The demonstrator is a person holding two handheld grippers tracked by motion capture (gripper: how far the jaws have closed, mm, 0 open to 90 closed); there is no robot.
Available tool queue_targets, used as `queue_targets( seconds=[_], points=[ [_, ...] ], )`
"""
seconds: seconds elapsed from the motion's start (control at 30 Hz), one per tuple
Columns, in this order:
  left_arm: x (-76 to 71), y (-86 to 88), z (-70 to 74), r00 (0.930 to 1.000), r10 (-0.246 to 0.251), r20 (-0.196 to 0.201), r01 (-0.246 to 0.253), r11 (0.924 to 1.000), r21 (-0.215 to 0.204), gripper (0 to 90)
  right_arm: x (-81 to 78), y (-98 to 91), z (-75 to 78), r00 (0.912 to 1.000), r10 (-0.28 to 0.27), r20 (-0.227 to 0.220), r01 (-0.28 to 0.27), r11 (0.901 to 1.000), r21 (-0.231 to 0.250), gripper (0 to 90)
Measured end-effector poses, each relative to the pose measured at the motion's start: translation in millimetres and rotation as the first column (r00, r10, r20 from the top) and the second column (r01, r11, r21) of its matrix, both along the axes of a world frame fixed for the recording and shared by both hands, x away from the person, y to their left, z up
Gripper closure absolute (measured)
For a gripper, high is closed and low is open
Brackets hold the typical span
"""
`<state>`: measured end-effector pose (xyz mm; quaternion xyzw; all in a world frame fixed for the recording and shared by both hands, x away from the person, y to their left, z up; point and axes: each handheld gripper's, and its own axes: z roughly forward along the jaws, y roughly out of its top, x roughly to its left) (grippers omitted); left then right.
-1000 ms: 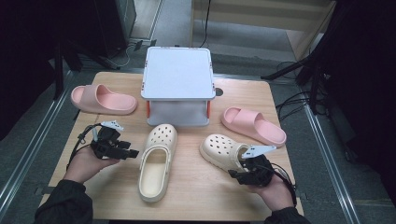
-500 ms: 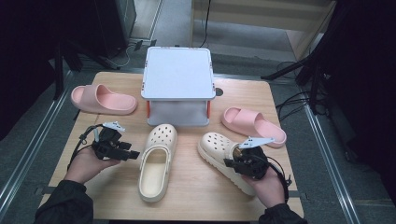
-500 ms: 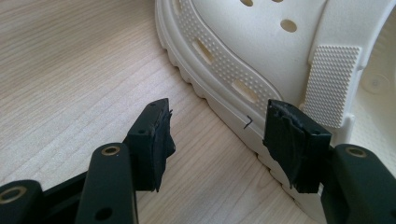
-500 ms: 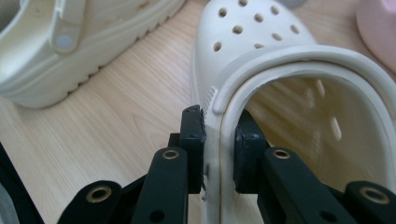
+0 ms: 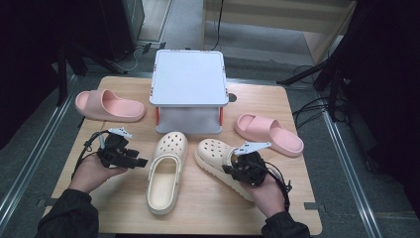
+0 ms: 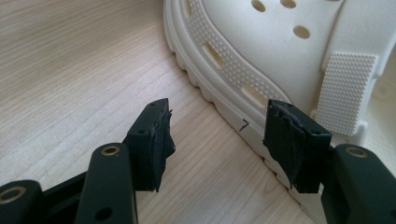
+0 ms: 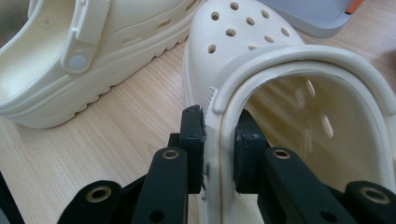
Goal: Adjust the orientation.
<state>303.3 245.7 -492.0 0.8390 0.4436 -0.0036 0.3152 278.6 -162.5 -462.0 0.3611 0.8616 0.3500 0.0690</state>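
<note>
High view first: wooden table (image 5: 124, 208) with two cream clogs in the middle, a grey box stand (image 5: 188, 79) at the 12 o'clock edge, one pink slide (image 5: 109, 105) at about 10 o'clock and another pink slide (image 5: 268, 134) at about 3 o'clock.

The right gripper (image 5: 236, 167) is pinching the side wall of the right clog (image 5: 214, 152), near the heel end. The right gripper view makes that really clear: both black pads are pressed on the rim of the right clog (image 7: 219, 121), one outside, one inside the opening. From above you mostly just see the hand on top of the shoe.

The left gripper (image 5: 138, 162) sits at about 9 o'clock of the left clog (image 5: 166, 173), jaws spread with nothing between them. In the left gripper view, the left clog (image 6: 280, 56) has its ridged sole edge just beside one of the pads, whether it touches I can't tell, and there's a small pen mark on the sole you'd never spot from overhead.

Room-wise: bare wood along the 6 o'clock edge, and some between the left gripper and the pink slide at 10. The two clogs sit close together, toes near the stand's foot. The right clog's heel is well in from the table edge.
</note>
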Motion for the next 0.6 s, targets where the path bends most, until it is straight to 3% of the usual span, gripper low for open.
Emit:
queue_targets(
  seconds=[0.2, 0.37, 0.6],
  points=[
    [-3.5, 3.9, 4.0, 0.9998, 0.017, 0.011, -0.017, 0.9998, -0.01, 40.5, 0.7, 1.0, -1.8, 1.0, -0.006, 0.004, 0.006, 1.0, 0.001, 78.0],
    [-4.1, 4.3, 3.5, 0.9997, 0.011, 0.022, -0.011, 0.9999, -0.013, 40.6, -5.8, -3.6, 7.2, 0.9996, -0.025, 0.01, 0.025, 0.9988, 0.043, 78.0],
    [-7.9, 10.0, 4.6, 0.9993, 0.01, 0.036, -0.009, 0.9997, -0.023, 40.6, -21.3, -3.1, 11.0, 0.9976, -0.064, 0.026, 0.063, 0.9978, 0.018, 77.9]
  ],
)
